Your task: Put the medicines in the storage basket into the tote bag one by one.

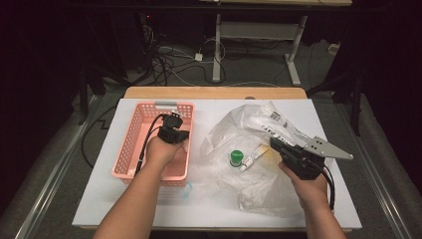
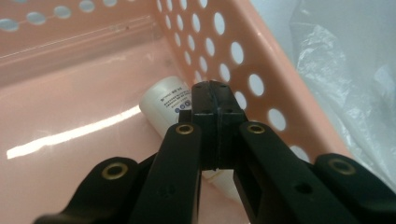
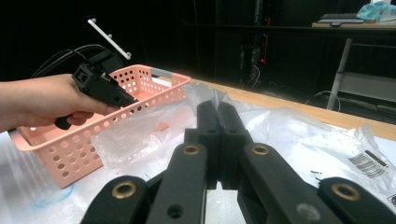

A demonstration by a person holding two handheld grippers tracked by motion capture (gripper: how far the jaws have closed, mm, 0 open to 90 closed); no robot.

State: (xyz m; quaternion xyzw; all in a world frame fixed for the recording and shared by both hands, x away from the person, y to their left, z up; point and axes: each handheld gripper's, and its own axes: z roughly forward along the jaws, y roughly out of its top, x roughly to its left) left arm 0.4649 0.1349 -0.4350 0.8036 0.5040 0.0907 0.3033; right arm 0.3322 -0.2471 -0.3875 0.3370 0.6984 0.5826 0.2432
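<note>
Left tongs (image 2: 215, 100), pressed together, sit inside the pink basket (image 1: 130, 144) near the worktop's left edge, above a white bottle (image 2: 166, 105). Right tongs (image 3: 218, 135), also together, hover over the plastic bag (image 1: 259, 184).

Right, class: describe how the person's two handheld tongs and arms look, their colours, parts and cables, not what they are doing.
Both tongs are black, with two flat jaws on arms joined by brass-coloured rivets. The left tongs trail a black cable along a bare forearm. The right tongs carry a grey three-cornered plate dotted with small holes and trail a black cable too. No sleeves show.
</note>
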